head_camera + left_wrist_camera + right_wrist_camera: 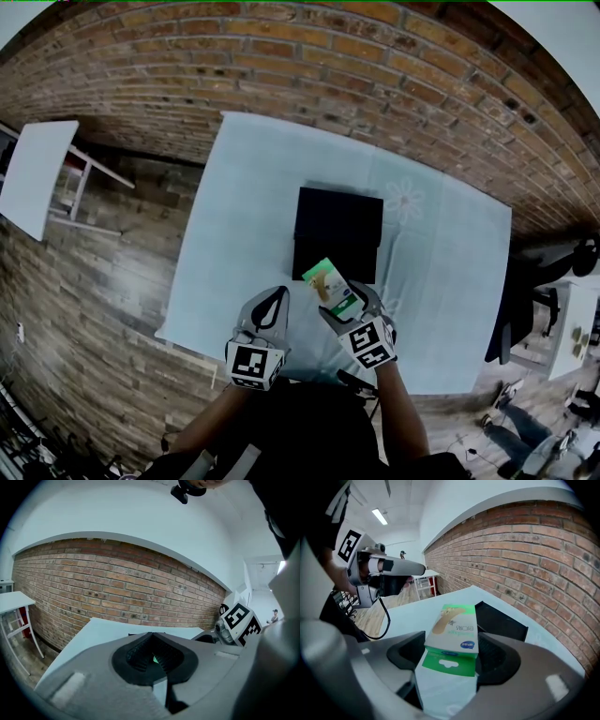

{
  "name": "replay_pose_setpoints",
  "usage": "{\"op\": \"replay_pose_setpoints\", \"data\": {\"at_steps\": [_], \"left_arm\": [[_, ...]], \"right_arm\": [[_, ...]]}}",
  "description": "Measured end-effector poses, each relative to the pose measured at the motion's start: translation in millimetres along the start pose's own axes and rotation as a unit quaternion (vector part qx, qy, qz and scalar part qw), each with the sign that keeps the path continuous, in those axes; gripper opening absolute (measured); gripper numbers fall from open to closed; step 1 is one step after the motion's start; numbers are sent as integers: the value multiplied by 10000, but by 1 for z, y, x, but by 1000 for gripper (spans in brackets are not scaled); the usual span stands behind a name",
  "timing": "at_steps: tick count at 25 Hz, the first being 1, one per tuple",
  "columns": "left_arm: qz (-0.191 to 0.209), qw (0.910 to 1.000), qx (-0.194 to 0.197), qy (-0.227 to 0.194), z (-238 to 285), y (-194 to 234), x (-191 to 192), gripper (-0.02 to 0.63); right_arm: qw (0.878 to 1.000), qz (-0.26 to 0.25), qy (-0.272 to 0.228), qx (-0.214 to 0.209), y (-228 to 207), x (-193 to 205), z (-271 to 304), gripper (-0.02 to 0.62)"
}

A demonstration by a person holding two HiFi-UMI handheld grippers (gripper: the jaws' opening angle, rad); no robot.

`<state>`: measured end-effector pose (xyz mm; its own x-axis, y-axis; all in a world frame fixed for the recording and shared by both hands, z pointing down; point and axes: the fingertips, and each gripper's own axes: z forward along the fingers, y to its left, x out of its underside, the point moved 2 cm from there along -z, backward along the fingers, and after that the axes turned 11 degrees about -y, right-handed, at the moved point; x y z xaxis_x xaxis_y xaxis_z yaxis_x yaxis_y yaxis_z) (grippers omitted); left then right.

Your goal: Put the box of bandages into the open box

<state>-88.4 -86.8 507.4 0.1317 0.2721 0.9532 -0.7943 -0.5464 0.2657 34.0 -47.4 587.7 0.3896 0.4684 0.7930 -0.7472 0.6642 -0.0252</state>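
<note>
1. Gripping a small green-and-white card bandage box [453, 627], the right gripper [451, 656] has its grey fingers shut on the lower end, by the green hang tab.
2. A tan plaster strip and a blue oval logo are printed on the bandage box; its lettering cannot be read.
3. It hangs tilted over the near edge of the open box [337, 230], which is black, matte and square-cornered on the pale blue bench [239, 202].
4. Near-left of the open box, the left gripper [155, 661] has its fingers closed together, empty.
</note>
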Motion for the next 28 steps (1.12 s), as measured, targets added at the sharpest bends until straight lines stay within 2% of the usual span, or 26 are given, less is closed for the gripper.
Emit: {"op": "replay_pose_setpoints", "data": {"at_steps": [14,28], "left_arm": [[-97,9999,-114,40,13,15,3,0],[-96,9999,-140,17,23,20,5,0]], "right_arm": [[9995,-144,71,-255,-18,3,27,348],[9973,-269,314,-605,-33,27,54,348]]}}
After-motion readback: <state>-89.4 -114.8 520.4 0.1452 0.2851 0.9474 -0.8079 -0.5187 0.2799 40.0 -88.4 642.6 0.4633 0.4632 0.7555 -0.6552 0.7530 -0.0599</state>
